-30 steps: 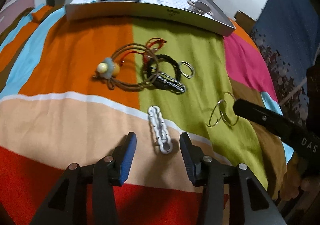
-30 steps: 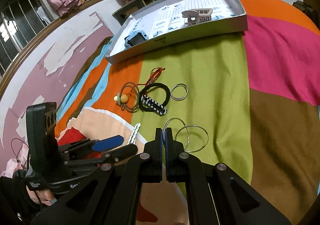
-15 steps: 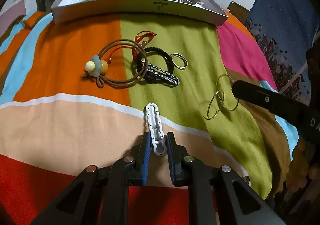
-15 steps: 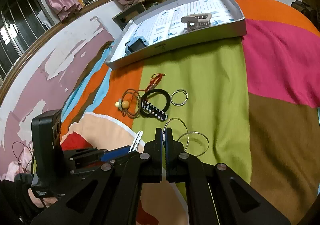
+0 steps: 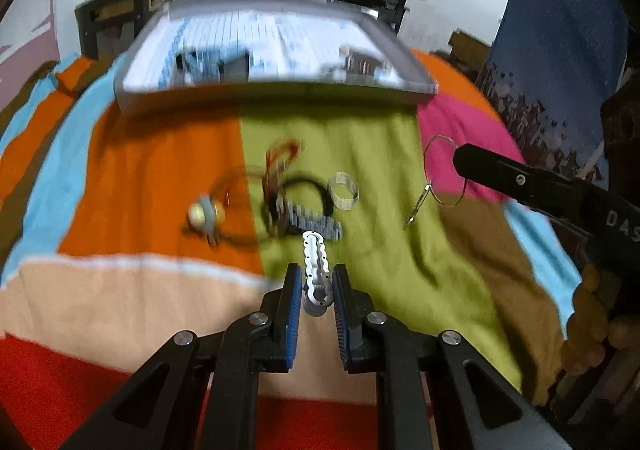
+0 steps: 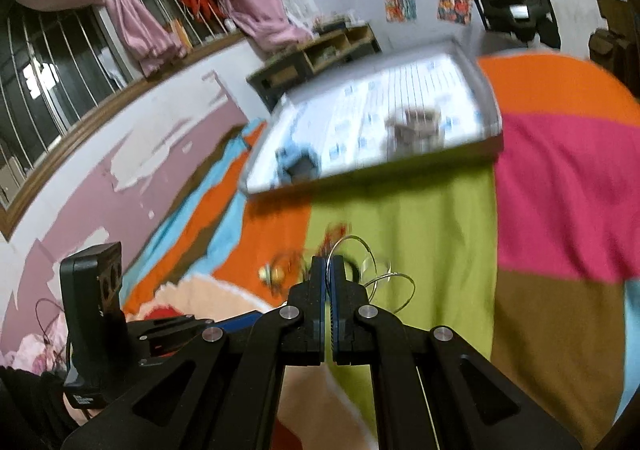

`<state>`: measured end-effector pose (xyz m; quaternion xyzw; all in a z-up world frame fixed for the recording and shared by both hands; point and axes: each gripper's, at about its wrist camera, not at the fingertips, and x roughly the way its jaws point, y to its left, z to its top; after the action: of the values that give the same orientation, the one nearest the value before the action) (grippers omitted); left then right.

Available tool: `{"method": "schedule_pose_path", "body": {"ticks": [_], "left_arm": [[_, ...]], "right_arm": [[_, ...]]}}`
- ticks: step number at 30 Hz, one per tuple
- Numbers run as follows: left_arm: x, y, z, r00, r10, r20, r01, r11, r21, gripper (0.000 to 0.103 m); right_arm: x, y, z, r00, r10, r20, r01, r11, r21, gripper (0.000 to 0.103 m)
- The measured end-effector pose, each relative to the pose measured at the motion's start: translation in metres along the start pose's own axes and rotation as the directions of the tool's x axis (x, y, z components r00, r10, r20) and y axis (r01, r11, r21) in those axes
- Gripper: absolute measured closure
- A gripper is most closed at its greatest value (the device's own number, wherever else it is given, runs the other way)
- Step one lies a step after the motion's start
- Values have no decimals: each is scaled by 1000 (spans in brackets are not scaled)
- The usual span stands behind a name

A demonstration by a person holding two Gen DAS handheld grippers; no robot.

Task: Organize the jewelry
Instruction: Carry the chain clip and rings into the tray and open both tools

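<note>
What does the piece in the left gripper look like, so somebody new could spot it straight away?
Start at the grey tray at the far end of the striped blanket, then come towards the camera. The white clip sits pinched in the left gripper. Unlike the round rings nearby, it is a straight, wavy-edged white bar.

Indoor light, moderate, colours saturated. Both fisheye views: strong barrel distortion, black vignette at corners, straight edges bowed. Heavy motion blur in both. Left wrist view: grey tray (image 5: pixel 276 92) at far edge of bedspread (image 5: pixel 380 258) smeared, small jewelry mid-bedspread streaked; left gripper (image 5: pixel 316 284) sharp. Right wrist view: tray (image 6: pixel 372 166) and its contents smeared, barred window (image 6: pixel 72 62) dark, one small bright patch; right gripper (image 6: pixel 328 274) sharp. Shadows soft, no harsh glare.
</note>
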<state>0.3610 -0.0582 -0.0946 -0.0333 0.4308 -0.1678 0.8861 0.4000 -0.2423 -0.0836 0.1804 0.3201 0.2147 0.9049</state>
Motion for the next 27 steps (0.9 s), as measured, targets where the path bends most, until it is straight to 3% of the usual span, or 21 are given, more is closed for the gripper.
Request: {"method": "schedule_pose_path", "body": {"ticks": [7, 13, 19, 27], "left_arm": [[-16, 15, 80, 988, -53, 144, 65, 995, -80, 88], [15, 11, 141, 979, -35, 201, 44, 998, -38, 88], [67, 13, 167, 988, -34, 153, 46, 996, -78, 88], [104, 14, 157, 997, -9, 77, 20, 989, -144, 87]], "right_arm": [[-3, -14, 66, 987, 1, 158, -1, 1000, 0, 100], [17, -41, 111, 972, -45, 233, 42, 999, 17, 100], [51, -72, 118, 983, -105, 153, 97, 994, 58, 100], [69, -92, 106, 982, -178, 59, 173, 982, 72, 98]]}}
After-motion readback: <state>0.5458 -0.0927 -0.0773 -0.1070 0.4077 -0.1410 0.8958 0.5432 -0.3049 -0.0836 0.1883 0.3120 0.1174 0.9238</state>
